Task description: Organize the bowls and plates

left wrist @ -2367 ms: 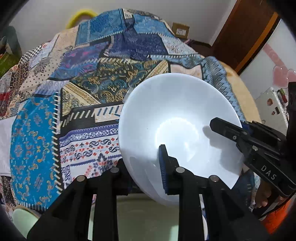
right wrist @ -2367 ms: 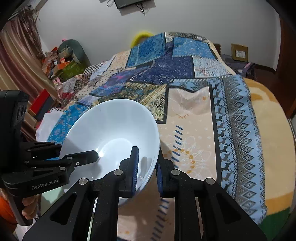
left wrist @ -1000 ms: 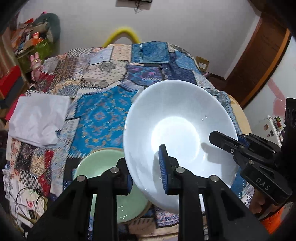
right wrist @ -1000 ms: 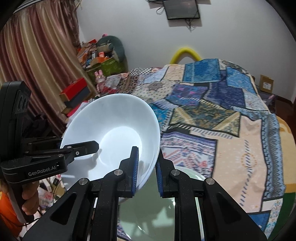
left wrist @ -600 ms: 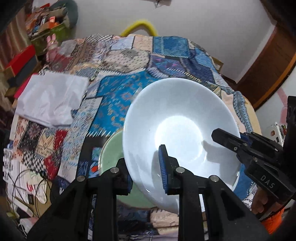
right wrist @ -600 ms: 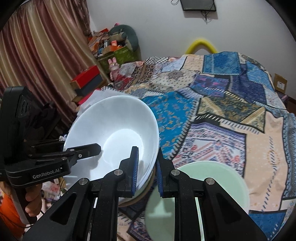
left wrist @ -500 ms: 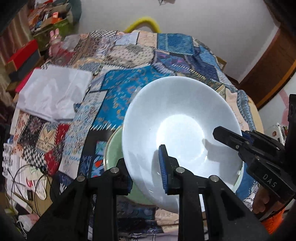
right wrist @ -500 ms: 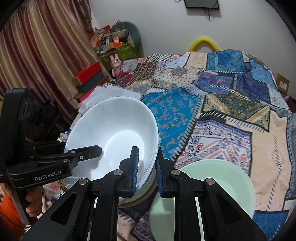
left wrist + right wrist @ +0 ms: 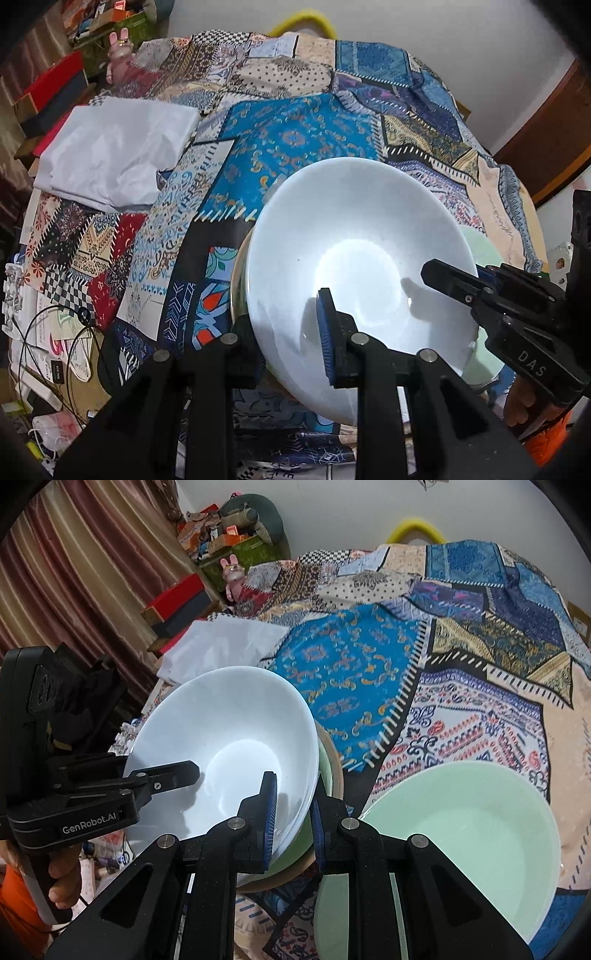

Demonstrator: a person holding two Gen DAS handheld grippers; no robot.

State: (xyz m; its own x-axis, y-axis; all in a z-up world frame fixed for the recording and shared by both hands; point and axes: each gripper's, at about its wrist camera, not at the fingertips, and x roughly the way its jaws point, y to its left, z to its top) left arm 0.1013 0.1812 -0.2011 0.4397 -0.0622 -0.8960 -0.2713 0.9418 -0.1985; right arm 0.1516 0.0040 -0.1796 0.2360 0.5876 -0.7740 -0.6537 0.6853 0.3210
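White bowl point(image 9: 225, 746) hangs tilted over a green bowl point(image 9: 325, 764) on the patchwork quilt point(image 9: 369, 672), its rim pinched by both the left gripper point(image 9: 288, 332) and right gripper point(image 9: 291, 805); 1 larger green bowl point(image 9: 461, 830) sits beside.

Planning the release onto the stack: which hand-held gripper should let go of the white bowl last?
Probably the right hand-held gripper: it clamps the white bowl rim directly over the stacked green bowl; the left hand-held gripper holds the far rim.
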